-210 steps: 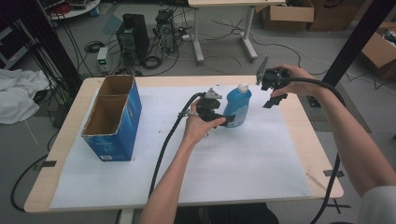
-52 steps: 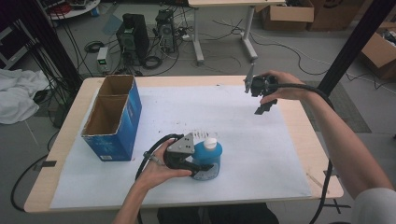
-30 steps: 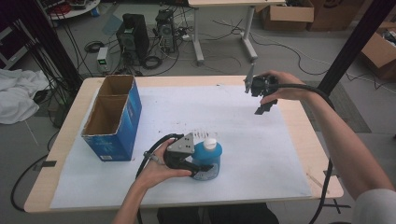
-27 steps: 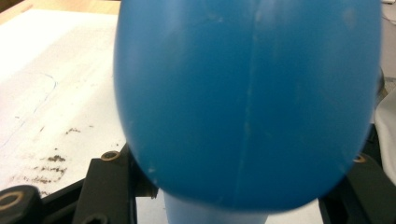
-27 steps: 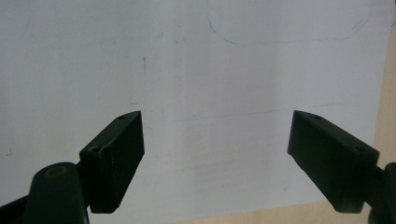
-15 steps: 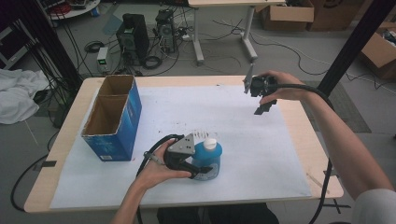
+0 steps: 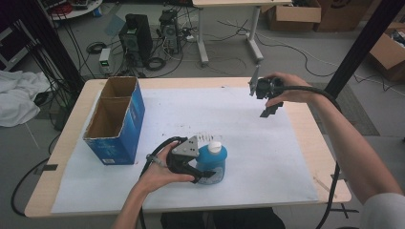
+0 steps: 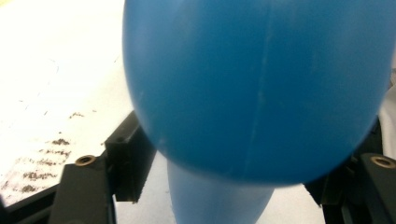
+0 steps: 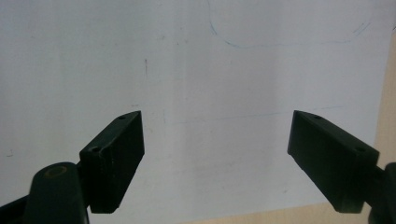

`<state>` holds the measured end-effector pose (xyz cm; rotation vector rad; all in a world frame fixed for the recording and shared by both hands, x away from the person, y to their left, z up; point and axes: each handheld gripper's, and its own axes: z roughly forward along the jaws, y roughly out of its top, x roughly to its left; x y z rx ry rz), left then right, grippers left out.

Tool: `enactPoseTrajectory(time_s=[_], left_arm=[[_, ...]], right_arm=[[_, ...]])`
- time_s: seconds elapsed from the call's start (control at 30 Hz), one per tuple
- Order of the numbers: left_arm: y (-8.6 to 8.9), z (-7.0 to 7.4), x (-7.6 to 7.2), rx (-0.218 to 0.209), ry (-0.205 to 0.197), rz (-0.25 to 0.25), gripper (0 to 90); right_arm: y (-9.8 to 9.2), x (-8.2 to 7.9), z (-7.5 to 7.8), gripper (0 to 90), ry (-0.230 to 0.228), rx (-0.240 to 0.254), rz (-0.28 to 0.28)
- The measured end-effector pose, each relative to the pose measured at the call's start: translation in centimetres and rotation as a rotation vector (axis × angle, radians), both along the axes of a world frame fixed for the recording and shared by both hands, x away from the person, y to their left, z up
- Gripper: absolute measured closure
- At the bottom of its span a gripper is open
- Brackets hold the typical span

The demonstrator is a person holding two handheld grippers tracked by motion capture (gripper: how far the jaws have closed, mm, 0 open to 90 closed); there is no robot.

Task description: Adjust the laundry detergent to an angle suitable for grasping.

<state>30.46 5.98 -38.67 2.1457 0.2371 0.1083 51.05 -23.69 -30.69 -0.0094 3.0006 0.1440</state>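
— Since the earliest frame, what has been moved?

— Carried from the far middle of the table to its near edge is the squat blue plastic bottle with a white cap [image 7: 211, 161]; over the last second or so it is hardly shifted at all. It is seen upright on the white paper sheet [image 7: 229, 124], well apart from the open blue cardboard box [image 7: 114, 119] at the left.

— How is it held?

— The left gripper [image 7: 199, 172] is clamped on the bottle's lower body; in the left gripper view the blue body [image 8: 261, 84] is pressed between both black jaws. The right gripper [image 9: 215, 158] is kept raised over the far right of the sheet, its jaws spread wide with nothing between them.

— What is judged done, and what left?

— The carry toward the near edge is judged complete, or nearly so. Whether the base is fully settled on the paper cannot be told. The release is not yet made, and the box is left untouched.
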Motion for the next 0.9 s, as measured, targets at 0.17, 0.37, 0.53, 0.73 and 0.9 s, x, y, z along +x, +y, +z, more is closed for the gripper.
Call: enactPoseTrajectory(time_s=[0.17,0.37,0.53,0.73,0.9], left_arm=[[0.1,0.1,0.0,0.007,-0.002,0.004,27.9],[0.3,0.4,-0.1,0.019,0.002,0.008,26.5],[0.8,0.8,-0.1,0.047,-0.003,0.012,23.9],[1.3,1.1,-0.1,0.064,0.004,0.024,21.8],[2.0,1.7,-0.2,0.086,-0.003,0.031,21.7]], right_arm=[[0.0,0.0,0.0,18.6,0.0,0.0,0.004],[0.1,0.0,0.0,18.5,0.0,-0.002,0.009],[0.0,-0.1,0.1,18.5,-0.002,-0.004,0.008],[0.1,-0.1,0.1,18.5,-0.002,-0.005,0.009],[0.2,-0.1,0.1,18.5,-0.003,-0.008,0.011]])
